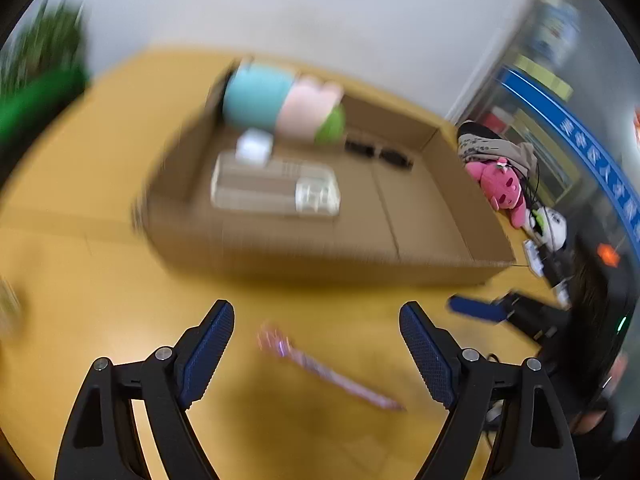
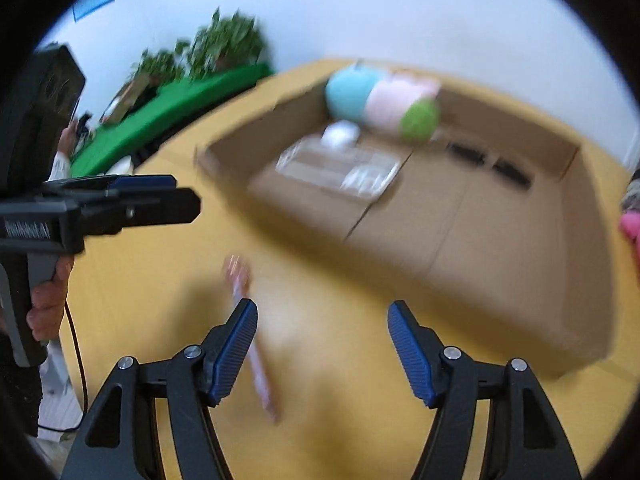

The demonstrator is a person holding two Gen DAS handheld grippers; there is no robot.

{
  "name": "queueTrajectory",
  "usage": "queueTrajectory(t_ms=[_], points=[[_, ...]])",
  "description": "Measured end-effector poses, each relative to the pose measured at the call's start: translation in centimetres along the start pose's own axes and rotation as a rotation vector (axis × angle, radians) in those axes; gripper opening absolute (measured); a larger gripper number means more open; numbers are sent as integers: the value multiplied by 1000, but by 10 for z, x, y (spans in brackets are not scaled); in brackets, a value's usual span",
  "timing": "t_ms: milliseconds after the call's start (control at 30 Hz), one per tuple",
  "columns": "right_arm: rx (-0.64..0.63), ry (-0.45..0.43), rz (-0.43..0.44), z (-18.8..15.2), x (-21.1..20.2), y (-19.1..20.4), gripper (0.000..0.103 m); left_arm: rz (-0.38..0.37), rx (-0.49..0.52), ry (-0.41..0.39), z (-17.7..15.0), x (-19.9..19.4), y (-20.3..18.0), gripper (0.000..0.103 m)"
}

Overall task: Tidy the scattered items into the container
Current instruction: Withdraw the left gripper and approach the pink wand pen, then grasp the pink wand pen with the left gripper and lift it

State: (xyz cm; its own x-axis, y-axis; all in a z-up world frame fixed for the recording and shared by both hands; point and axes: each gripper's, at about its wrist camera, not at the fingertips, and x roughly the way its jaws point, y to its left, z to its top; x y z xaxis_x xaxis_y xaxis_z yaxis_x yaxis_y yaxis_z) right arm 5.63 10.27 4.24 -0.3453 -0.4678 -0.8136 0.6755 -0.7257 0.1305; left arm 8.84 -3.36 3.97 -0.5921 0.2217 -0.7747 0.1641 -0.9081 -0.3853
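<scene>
On the yellow wooden table (image 1: 100,272) sits a big brown cardboard box (image 1: 424,216) with low walls and an open top. Inside it, at about 11 o'clock from the left gripper (image 1: 316,354), lies a soft round plush toy (image 1: 280,102) in blue, pink and green. Next to the toy is a small white thing (image 1: 253,147) and a clear plastic tray (image 1: 276,188) with little bumps. Two small black things (image 1: 378,152) lie further along the box floor; they are too blurry to name.

A long thin pink stick (image 1: 328,370) with a sparkly end lies flat on the table, outside the box. In the left wrist view it lies on the table between the two blue ribbed pads (image 1: 208,354), running from 11 o'clock down to 4 o'clock, and nothing touches it. In the right wrist view the stick (image 2: 250,328) passes behind the left pad (image 2: 234,354) of the right gripper (image 2: 322,354), at about 9 o'clock from the gap.

Both sets of jaws are spread wide and hold nothing. A hand (image 2: 48,300) grips the handle of the left gripper at 9 o'clock in the right wrist view.

Far off stand green plants (image 2: 224,44), and a pink plush toy (image 1: 502,188) sits beyond the box.
</scene>
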Motion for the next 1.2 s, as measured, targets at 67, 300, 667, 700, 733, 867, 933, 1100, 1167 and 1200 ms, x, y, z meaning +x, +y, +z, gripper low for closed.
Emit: queueTrajectory(t_ms=[67,300,667,700,733,867,933,1100,1167,1200], points=[[-13,37,25,-12,13,9,67,3,-36,39,-14,9,5,88],[-51,114,3,-29,35,28,67,-32,-113,110,-28,39,8,88],[-152,119,-81,-37,38,63,40,-3,-99,154,-25,55,-1,32],[-161,117,-80,-39,38,66,33,-5,-99,160,-26,57,0,27],[-166,115,-79,-40,37,68,31,-10,-101,165,-28,58,0,20],[-174,116,-59,-42,34,73,14,-24,-104,174,-30,60,2,15],[-183,114,-70,-43,34,77,14,-20,-99,173,-30,59,1,14],[-179,103,-66,-49,28,79,14,-24,-95,173,-34,54,-1,13],[-173,95,-60,-52,25,80,14,-34,-89,161,-34,46,-3,12],[-168,86,-58,-53,22,80,14,-38,-84,152,-34,42,-6,11]])
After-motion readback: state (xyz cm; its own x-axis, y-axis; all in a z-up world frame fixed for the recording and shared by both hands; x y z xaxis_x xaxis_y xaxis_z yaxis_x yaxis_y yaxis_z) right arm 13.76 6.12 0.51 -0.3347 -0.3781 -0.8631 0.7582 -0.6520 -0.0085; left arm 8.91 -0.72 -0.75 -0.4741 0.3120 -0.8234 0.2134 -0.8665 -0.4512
